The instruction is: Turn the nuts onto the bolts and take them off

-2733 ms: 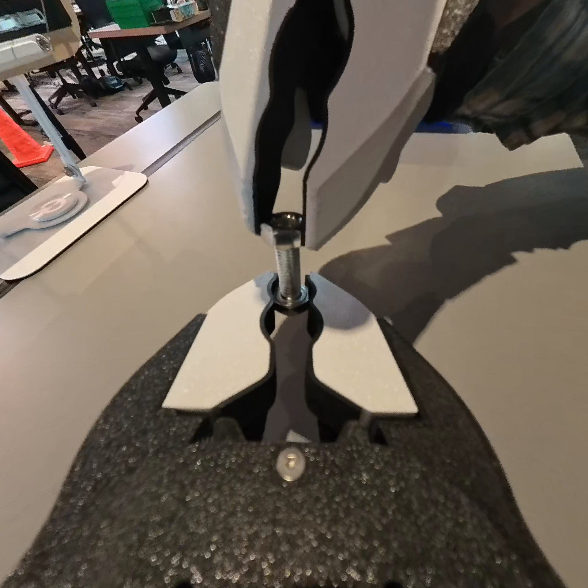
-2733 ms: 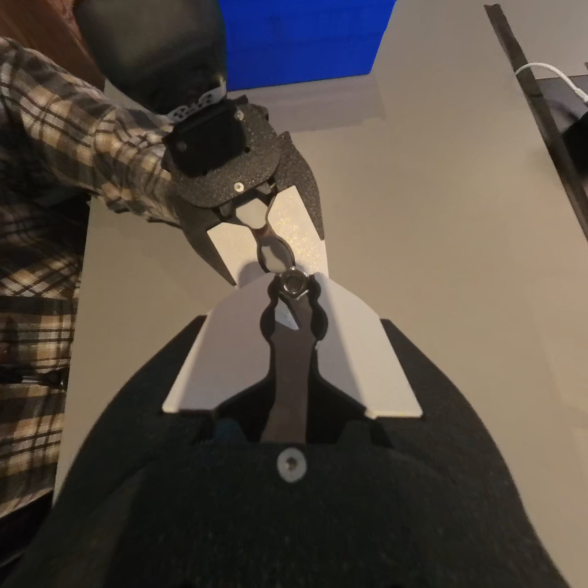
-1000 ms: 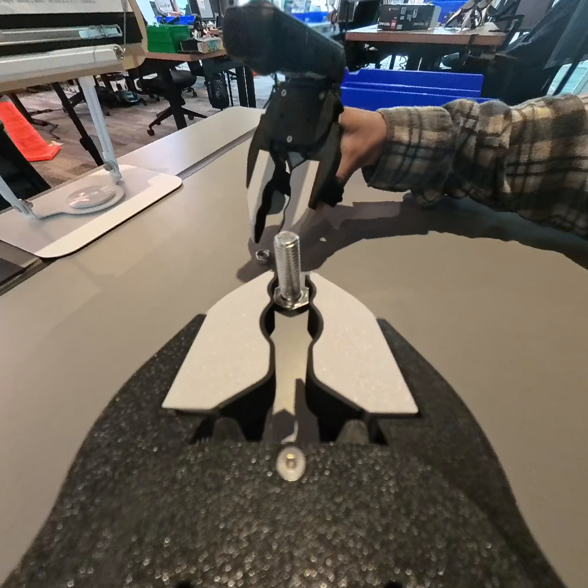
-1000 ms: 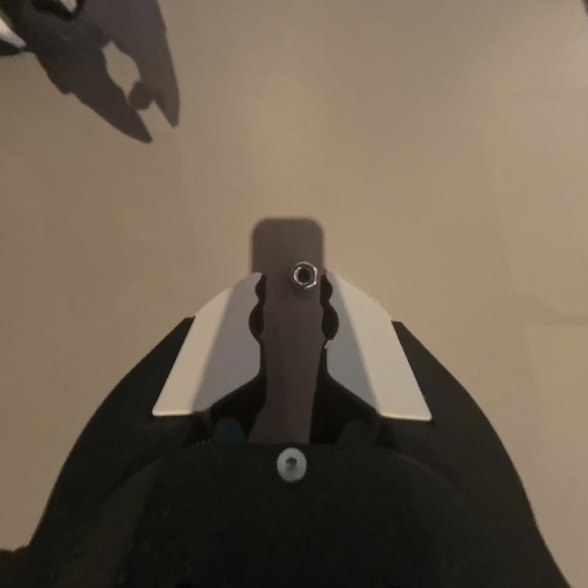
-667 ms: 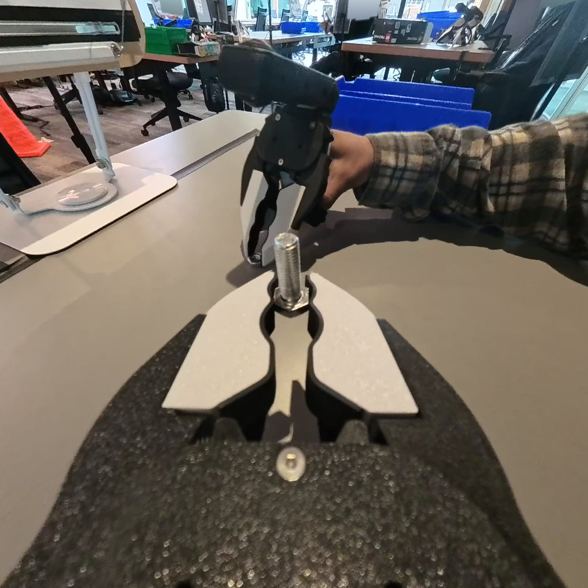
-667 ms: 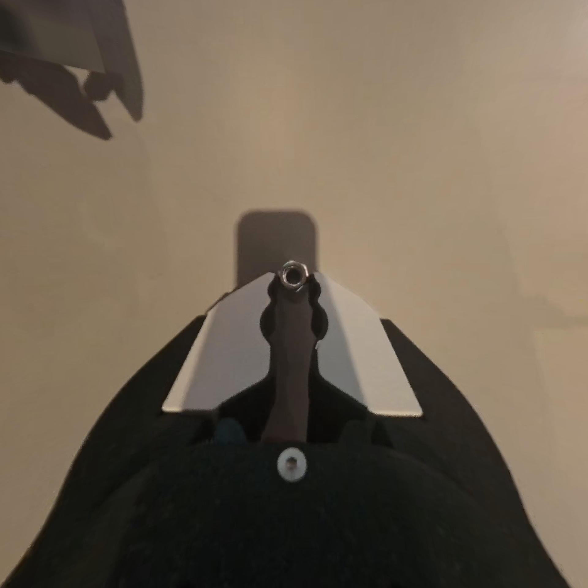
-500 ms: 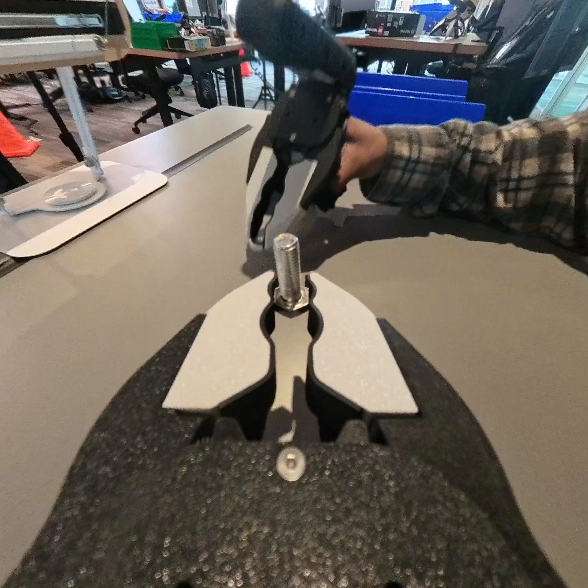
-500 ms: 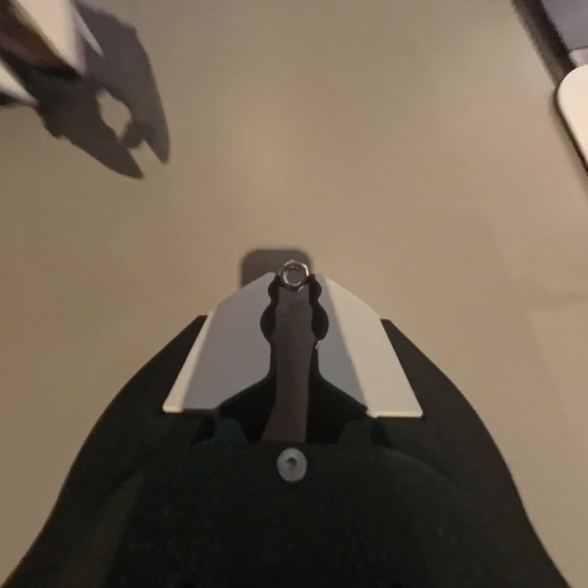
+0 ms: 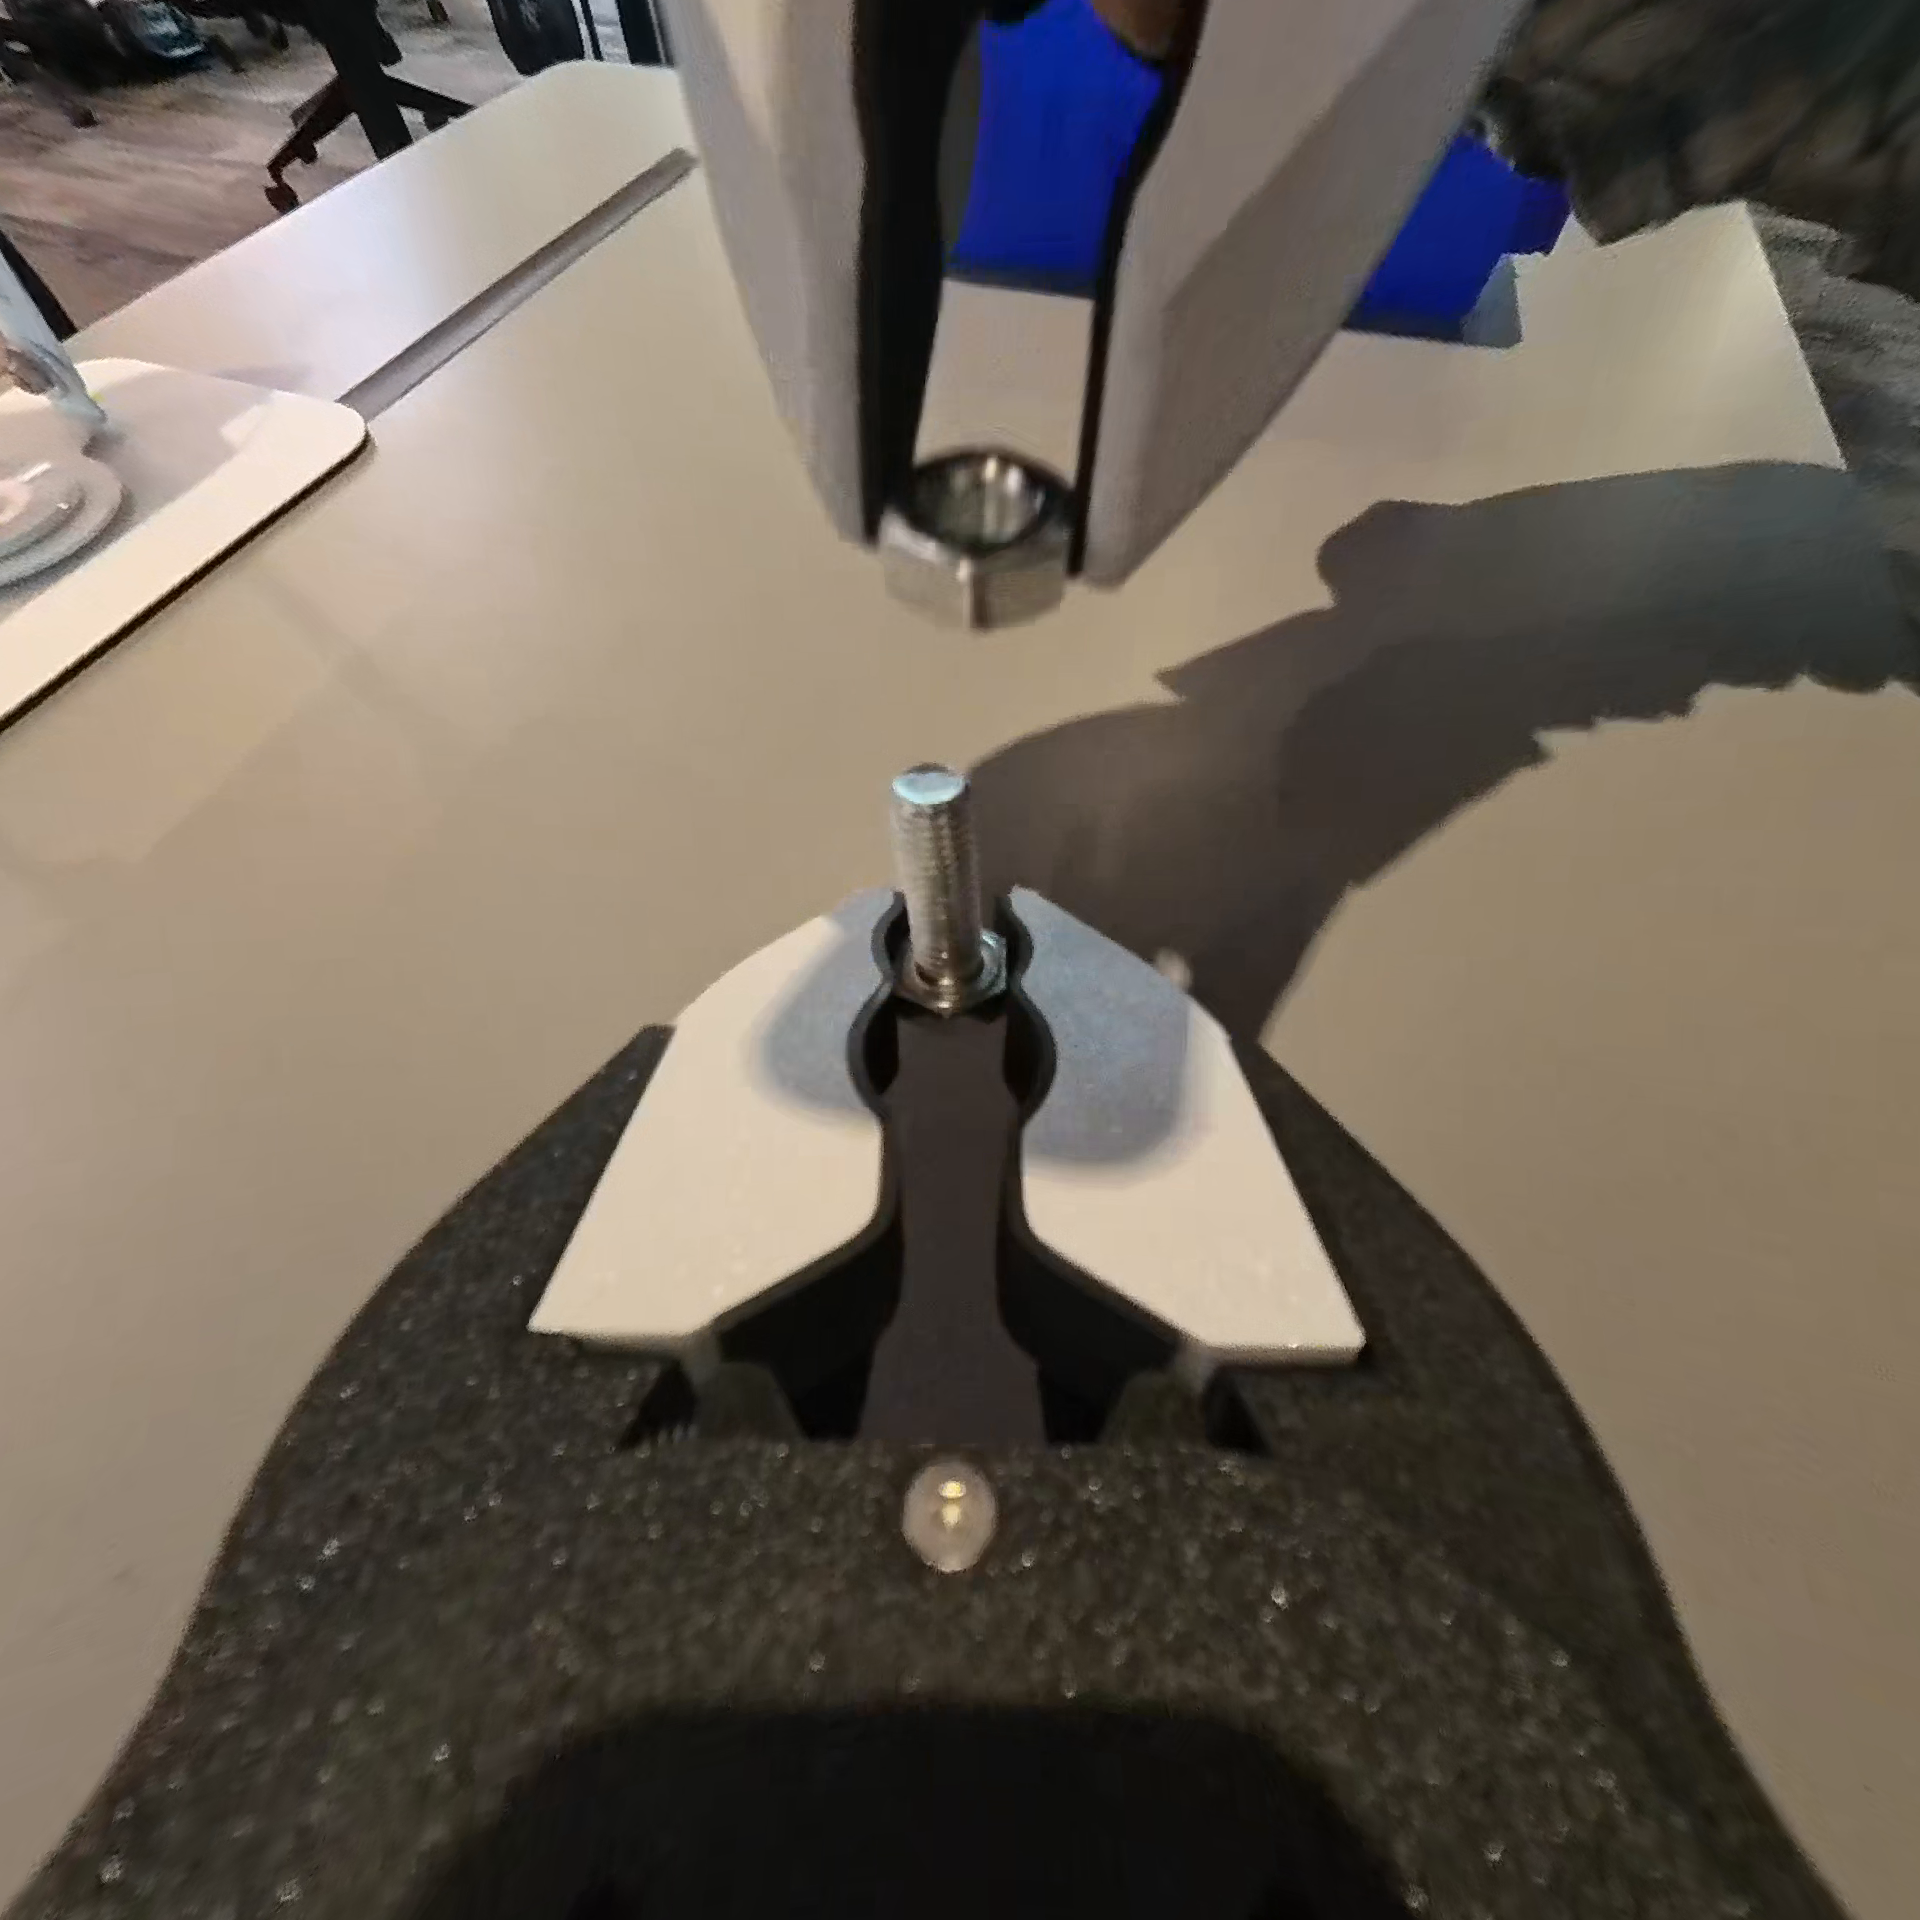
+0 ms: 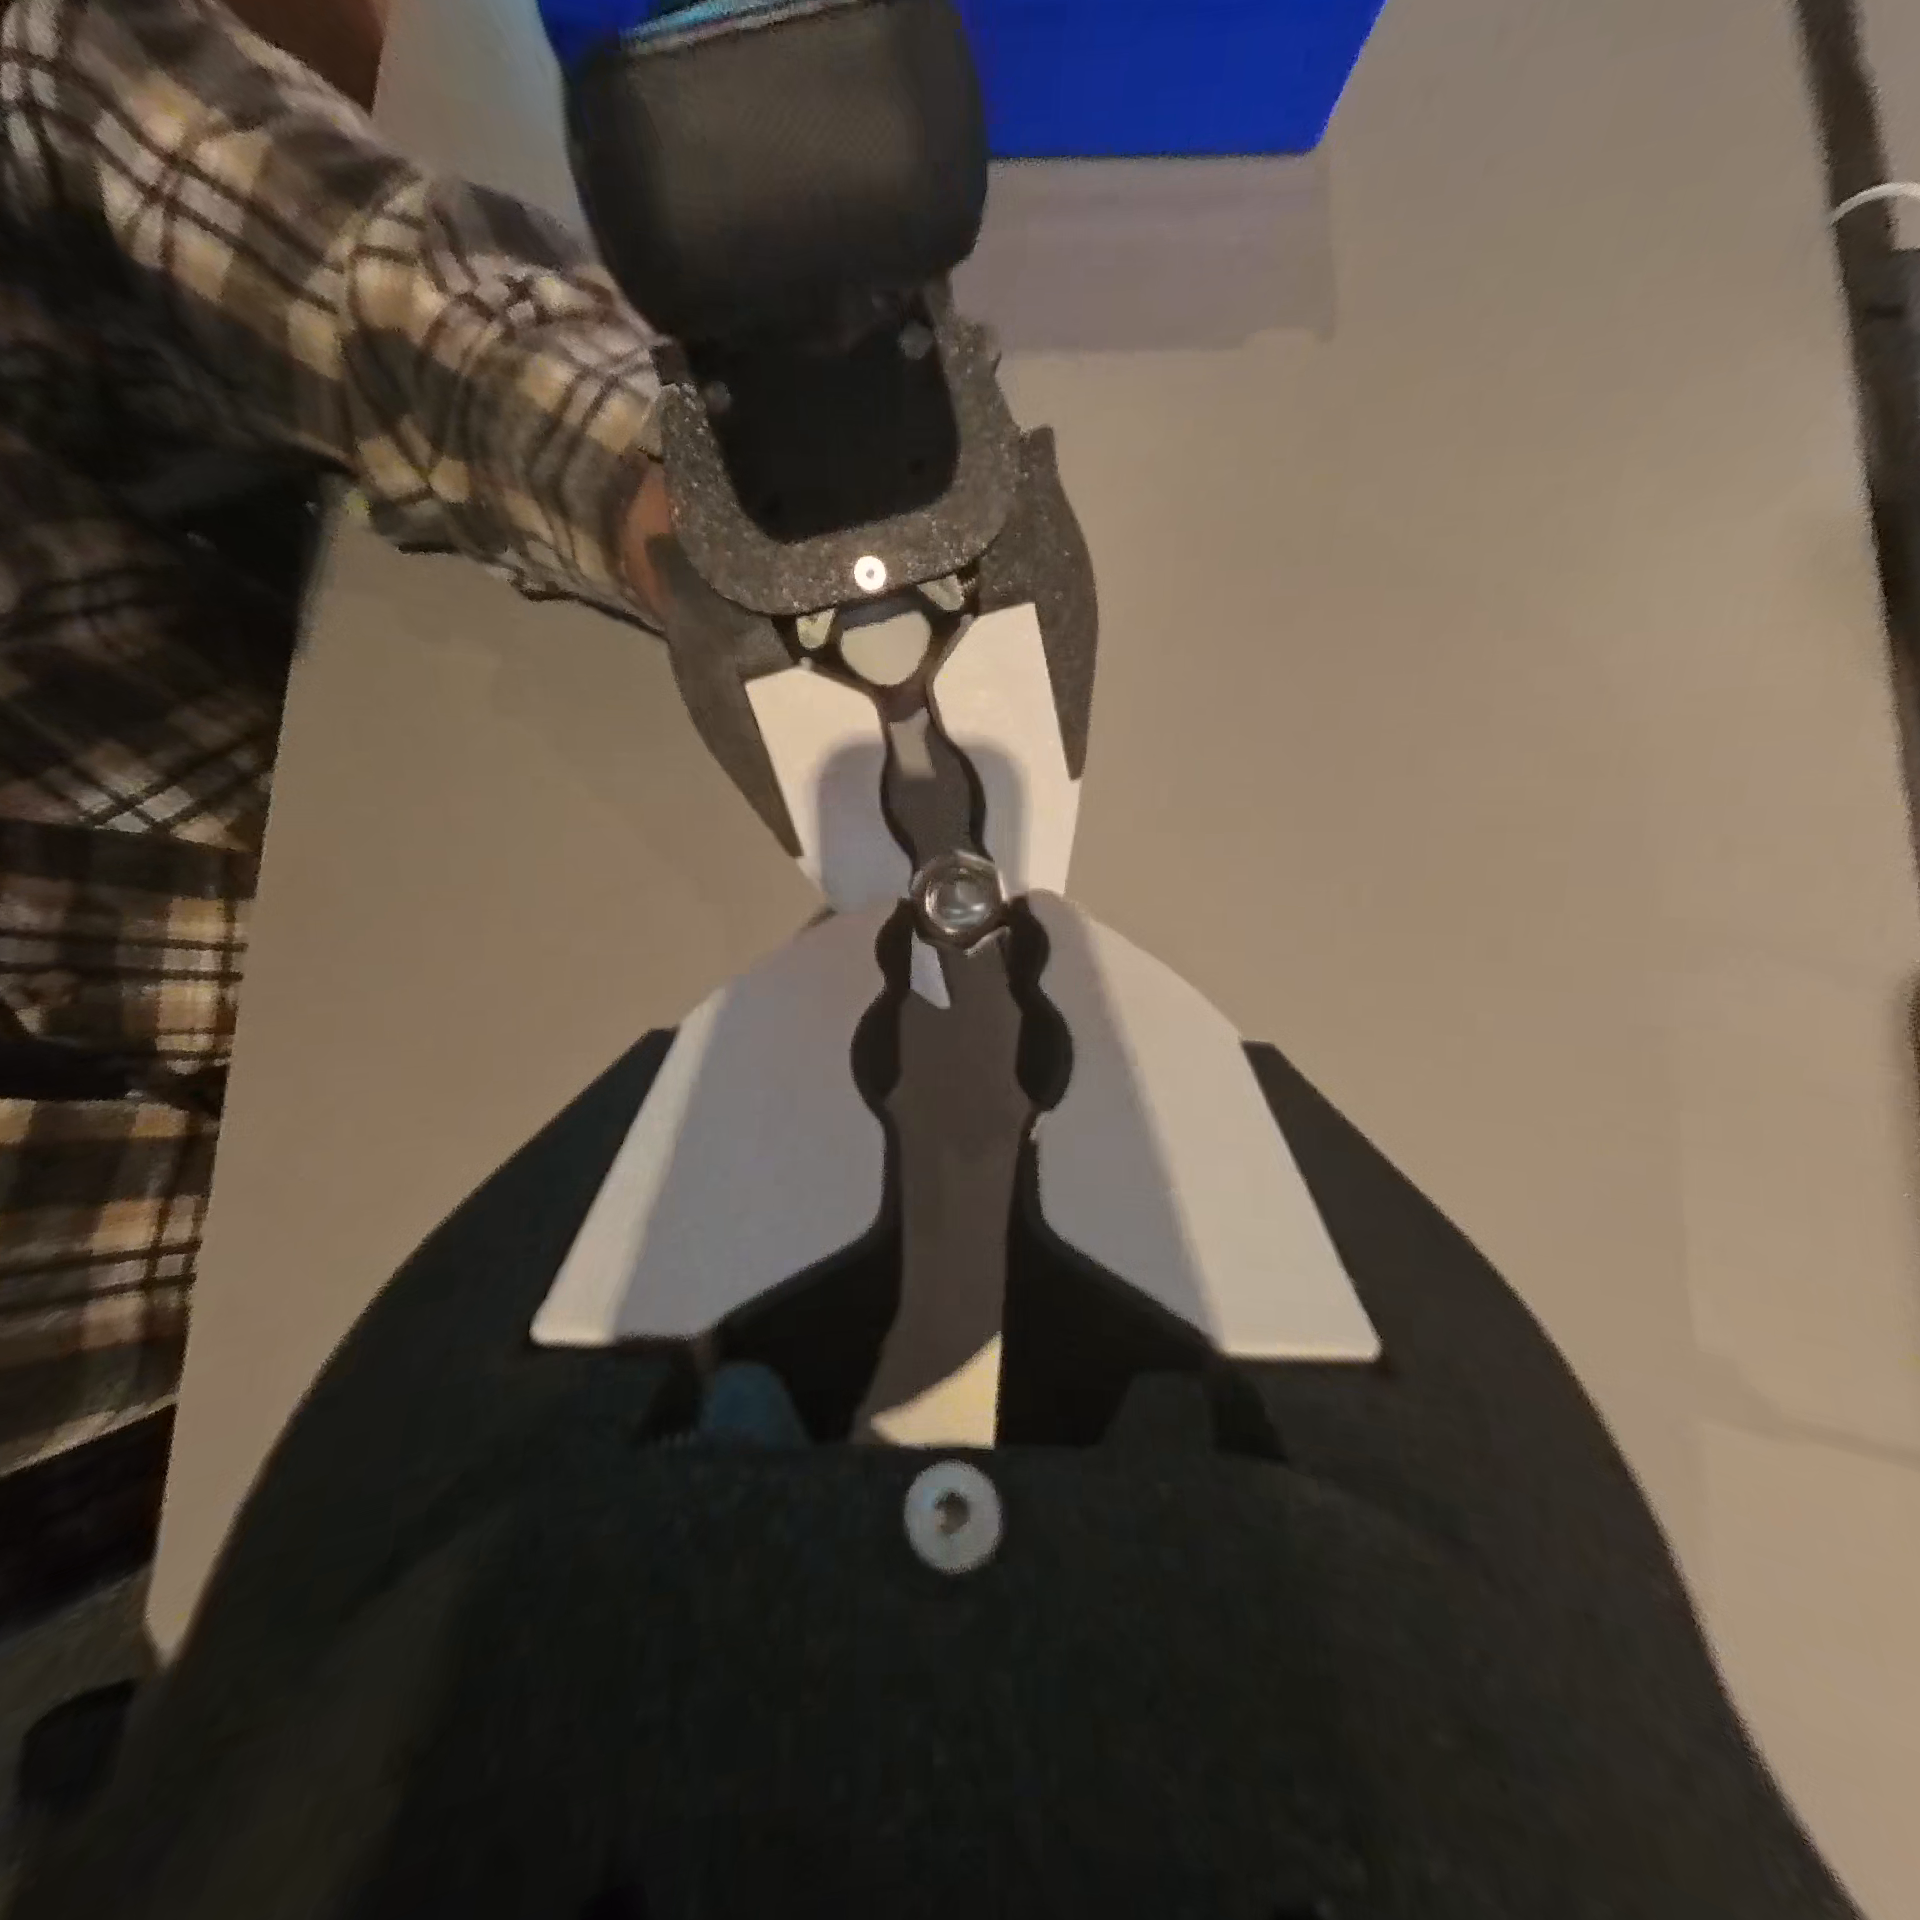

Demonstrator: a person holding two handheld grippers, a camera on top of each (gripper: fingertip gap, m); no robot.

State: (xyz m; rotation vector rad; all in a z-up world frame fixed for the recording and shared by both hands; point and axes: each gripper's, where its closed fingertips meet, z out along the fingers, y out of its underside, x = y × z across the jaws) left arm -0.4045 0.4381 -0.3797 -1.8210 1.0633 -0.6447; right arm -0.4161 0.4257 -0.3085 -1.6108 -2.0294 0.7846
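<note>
Left claw [image 9: 948, 961] clamped on bolt [image 9: 932, 871] at its head end, shank upright, threaded tip free. Right claw [image 9: 977, 540] clamped on hex nut [image 9: 977, 566], held directly above bolt tip, gap between, not touching. Right wrist view: nut [image 10: 954, 899] lines up over left claw [image 10: 940, 873]. Both well above beige tabletop [image 9: 416, 675]. Surroundings: white pad [image 9: 166, 499] w/ stand at tabletop's left edge, blue bin [image 9: 1049, 135] beyond far edge, plaid sleeve [image 10: 260, 343] at left. Nothing between nut & bolt.
</note>
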